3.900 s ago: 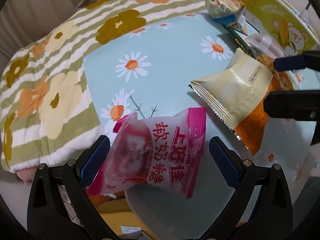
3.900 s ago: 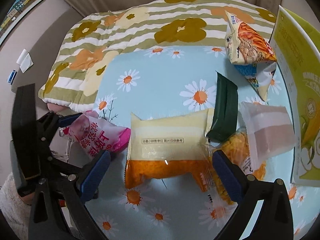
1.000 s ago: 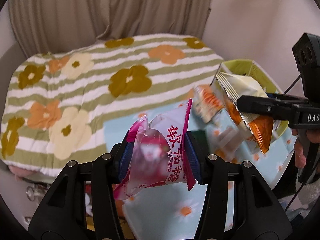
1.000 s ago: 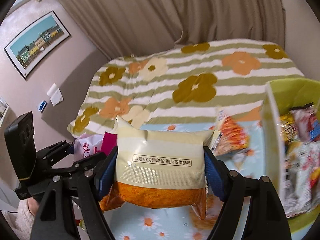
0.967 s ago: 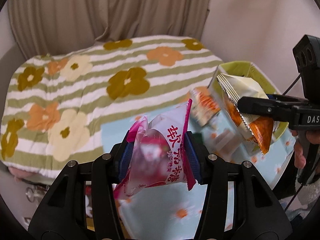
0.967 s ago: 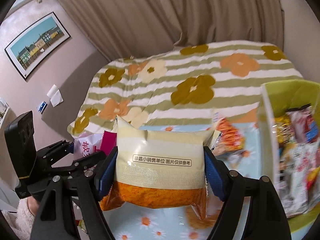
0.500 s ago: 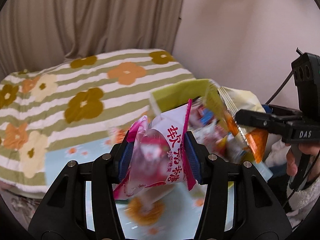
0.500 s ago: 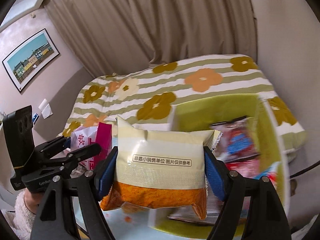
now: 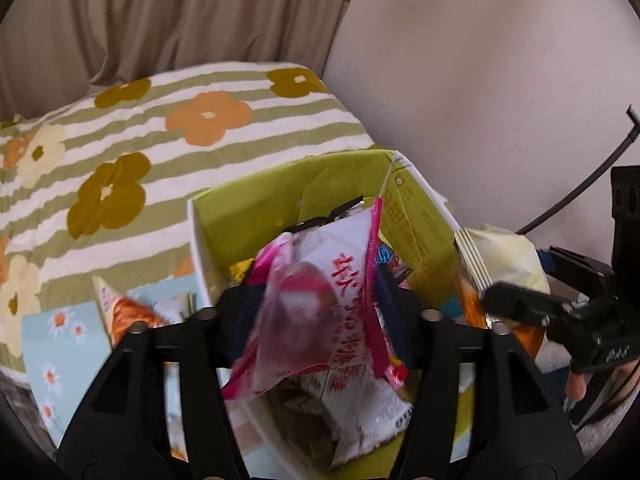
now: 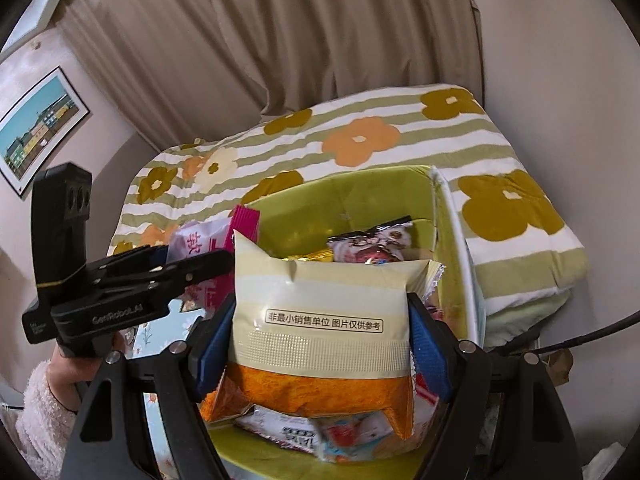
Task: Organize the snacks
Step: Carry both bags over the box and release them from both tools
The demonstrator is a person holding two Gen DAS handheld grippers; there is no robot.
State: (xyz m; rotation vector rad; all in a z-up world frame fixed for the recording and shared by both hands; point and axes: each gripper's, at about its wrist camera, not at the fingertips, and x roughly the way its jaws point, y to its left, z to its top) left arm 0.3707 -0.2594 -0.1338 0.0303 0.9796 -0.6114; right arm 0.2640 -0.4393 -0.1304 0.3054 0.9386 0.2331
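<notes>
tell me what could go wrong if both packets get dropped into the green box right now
1. The left tool holding the pink candy bag and the right tool holding the cream-and-orange packet are close together above the green box; they might bump when opening.
2. The box already holds many snacks, so a packet may land on the pile and slide over the rim.
3. The candy bag looks blurred, likely swinging, so it could fall off target.

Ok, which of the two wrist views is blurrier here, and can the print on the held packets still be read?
Left wrist view: motion-smeared; the pink packet in the left gripper shows streaked red characters, hard to read. Right wrist view: sharp; the black label line on the cream and orange packet in the right gripper is crisp. Both show fisheye bending and dark corners.
</notes>
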